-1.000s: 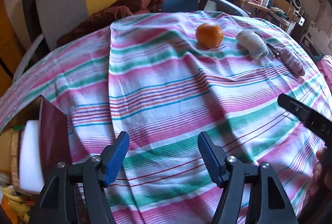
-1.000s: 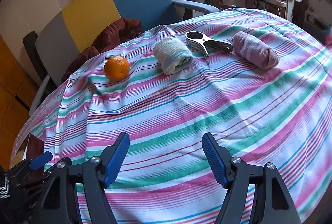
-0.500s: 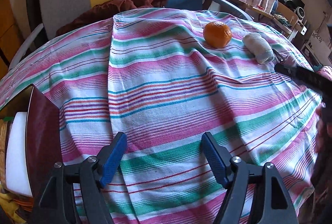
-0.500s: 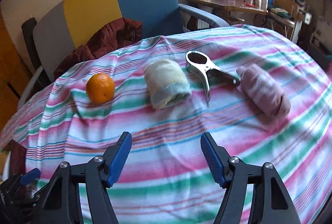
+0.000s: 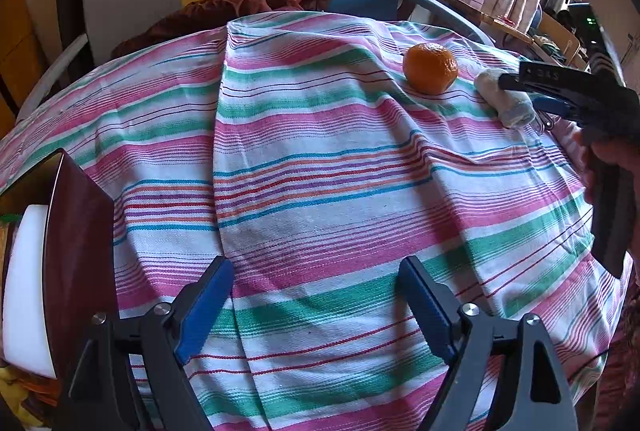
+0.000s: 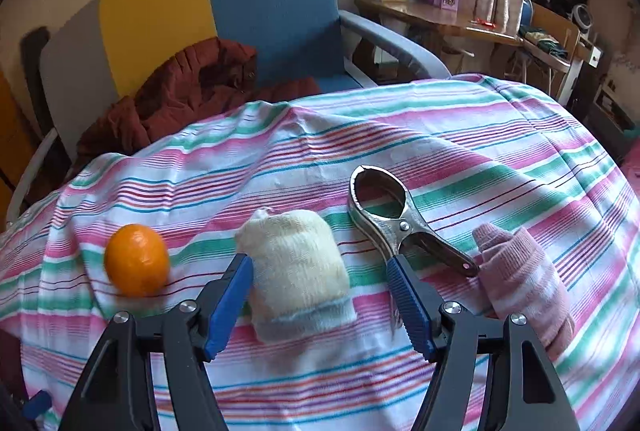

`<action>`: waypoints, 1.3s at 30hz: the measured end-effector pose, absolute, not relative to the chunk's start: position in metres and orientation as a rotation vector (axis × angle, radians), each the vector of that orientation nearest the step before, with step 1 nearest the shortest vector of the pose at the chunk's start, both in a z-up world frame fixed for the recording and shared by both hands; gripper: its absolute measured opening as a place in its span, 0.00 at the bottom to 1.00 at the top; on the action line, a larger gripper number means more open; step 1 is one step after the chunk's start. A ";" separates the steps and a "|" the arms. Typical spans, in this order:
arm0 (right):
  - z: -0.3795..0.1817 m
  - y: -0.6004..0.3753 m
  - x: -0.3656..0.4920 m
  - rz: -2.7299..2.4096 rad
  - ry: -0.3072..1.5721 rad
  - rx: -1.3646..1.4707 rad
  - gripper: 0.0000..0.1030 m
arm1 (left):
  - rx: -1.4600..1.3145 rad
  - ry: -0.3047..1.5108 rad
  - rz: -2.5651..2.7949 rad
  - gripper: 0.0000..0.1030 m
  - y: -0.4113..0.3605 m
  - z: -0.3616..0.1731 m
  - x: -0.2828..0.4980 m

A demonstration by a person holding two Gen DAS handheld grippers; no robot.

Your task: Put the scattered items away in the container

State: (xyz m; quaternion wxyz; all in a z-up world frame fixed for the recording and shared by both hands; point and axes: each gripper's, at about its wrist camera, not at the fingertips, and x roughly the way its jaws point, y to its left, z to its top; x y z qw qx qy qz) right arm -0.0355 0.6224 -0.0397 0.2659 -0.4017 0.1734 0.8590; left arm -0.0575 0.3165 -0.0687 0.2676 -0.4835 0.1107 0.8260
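Note:
On the striped tablecloth lie an orange, a cream rolled sock, a metal clamp and a pink rolled sock. My right gripper is open and straddles the cream sock; its left pad is at the sock's edge and the right pad stands clear. My left gripper hovers over bare cloth with nothing between its jaws, which are opening. The dark brown container sits at the left. The orange, the cream sock and the right gripper also show in the left wrist view.
A chair with grey, yellow and blue panels stands behind the table, with a rust-red garment on its seat. White foam fills part of the container. A desk with boxes is far right. A hand holds the right gripper.
My right gripper has moved forward across the cloth and now has the cream sock between its fingers. The left gripper's jaws have spread wider; it has stayed in place.

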 end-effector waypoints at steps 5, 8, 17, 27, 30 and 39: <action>-0.046 0.624 -0.049 2.359 0.539 -1.115 0.65 | -1.279 0.296 2.240 0.86 0.316 -0.070 -0.055; -0.050 0.615 -0.054 2.405 0.552 -1.142 0.51 | -1.278 0.296 2.239 0.86 0.315 -0.069 -0.054; -0.044 0.569 -0.029 2.535 0.551 -1.289 0.50 | -1.250 0.296 2.249 0.88 0.314 -0.070 -0.053; 0.001 0.550 -0.034 2.667 0.503 -1.056 0.72 | -1.245 0.296 2.253 0.88 0.313 -0.071 -0.052; -0.001 0.553 -0.075 2.629 0.459 -1.118 0.72 | -1.244 0.297 2.250 0.88 0.313 -0.071 -0.052; -0.041 0.546 -0.131 2.544 0.492 -1.399 0.53 | -1.259 0.303 2.220 0.89 0.313 -0.069 -0.056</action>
